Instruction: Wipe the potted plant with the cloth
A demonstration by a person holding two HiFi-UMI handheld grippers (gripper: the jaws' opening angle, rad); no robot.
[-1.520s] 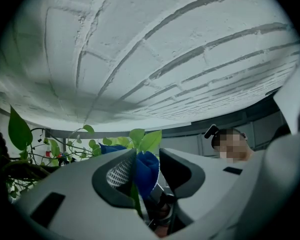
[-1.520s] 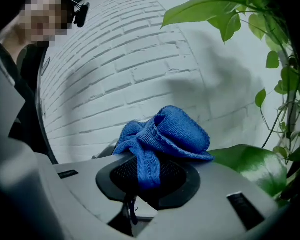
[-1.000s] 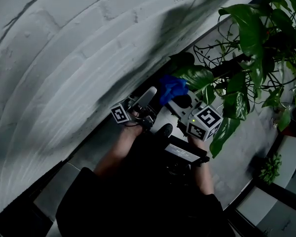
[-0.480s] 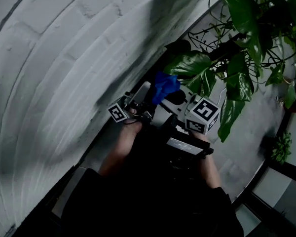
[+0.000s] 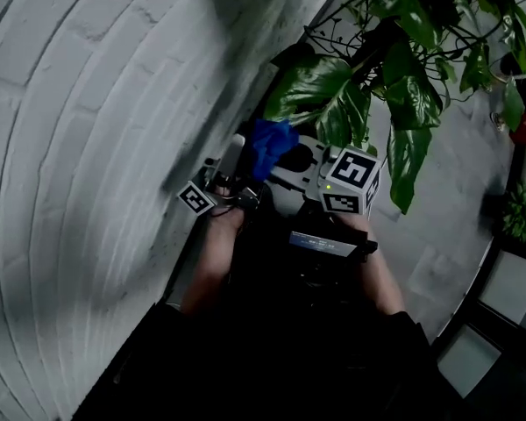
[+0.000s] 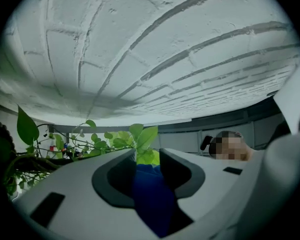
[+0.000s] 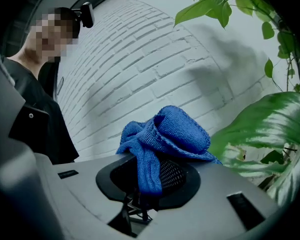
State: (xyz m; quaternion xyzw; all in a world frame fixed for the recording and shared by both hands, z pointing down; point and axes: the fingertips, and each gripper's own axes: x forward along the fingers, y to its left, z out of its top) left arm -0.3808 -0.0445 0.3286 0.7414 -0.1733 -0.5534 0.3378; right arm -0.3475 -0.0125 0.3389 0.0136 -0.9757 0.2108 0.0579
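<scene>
Jaws of left gripper (image 6: 148,158) and right gripper (image 7: 151,171) both pinch the cloth (image 7: 175,131); its upright strip ends in a bunch we miss from the left gripper view.

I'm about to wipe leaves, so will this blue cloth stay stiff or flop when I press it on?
Probably floppy: the blue cloth bunches into soft folds and one strand droops. Its knitted-looking weave likely grips rather than slips. It seems light for its bulk, being loosely crumpled.
</scene>
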